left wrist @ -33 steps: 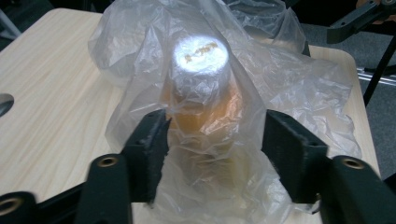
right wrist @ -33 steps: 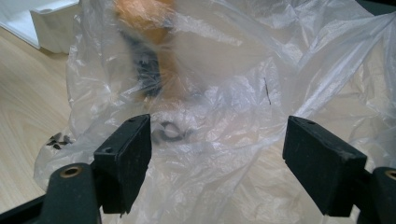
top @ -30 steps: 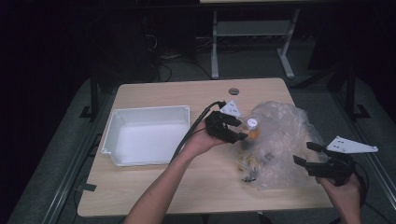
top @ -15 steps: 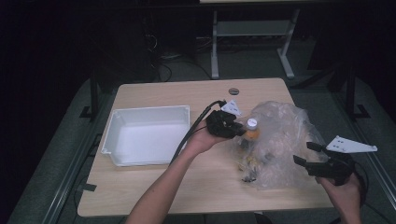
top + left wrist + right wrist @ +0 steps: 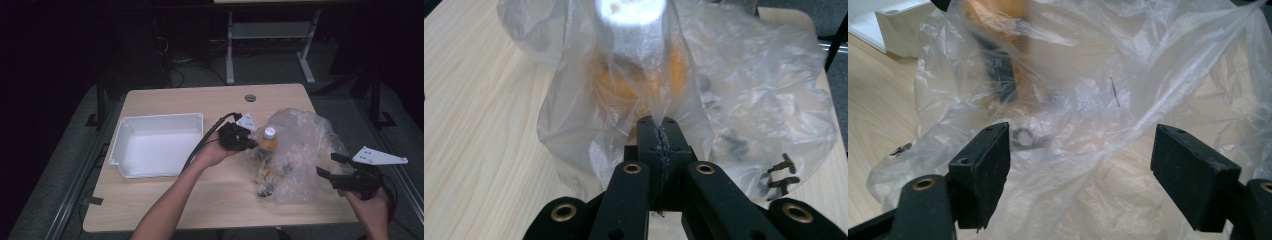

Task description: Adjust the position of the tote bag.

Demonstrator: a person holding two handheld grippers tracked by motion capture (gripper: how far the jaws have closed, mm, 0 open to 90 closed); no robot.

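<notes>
Nearest the camera in the high view, the right gripper (image 5: 332,166) sits low at the right edge of the table (image 5: 165,205), gripped by the person's right hand (image 5: 372,210), with its grey three-cornered plate (image 5: 378,156) riding on top. Its jaws are spread wide. In the right gripper view the two black pads stand well apart with loose film of the clear plastic bag (image 5: 1088,90) lying between them, and neither pad presses on it.

A little further up the table, there's the bag itself (image 5: 300,160), crumpled on the wood right of centre, a scatter of small dark bits visible inside near its front edge. Inside it, standing upright, is an orange bottle (image 5: 269,141) with a white cap (image 5: 269,132).

Now the left gripper (image 5: 251,144), carried by the left hand (image 5: 215,152) on a forearm reaching in from the bottom: it's at the left edge of the bag, right beside the bottle. Its jaws have just been closing, and in the left gripper view they're pressed together with a fold of bag film pinched between the tips (image 5: 659,131), the bottle (image 5: 639,75) looming just behind the plastic.

Off to the left, well apart from the bag, lies a white tray (image 5: 122,145).
</notes>
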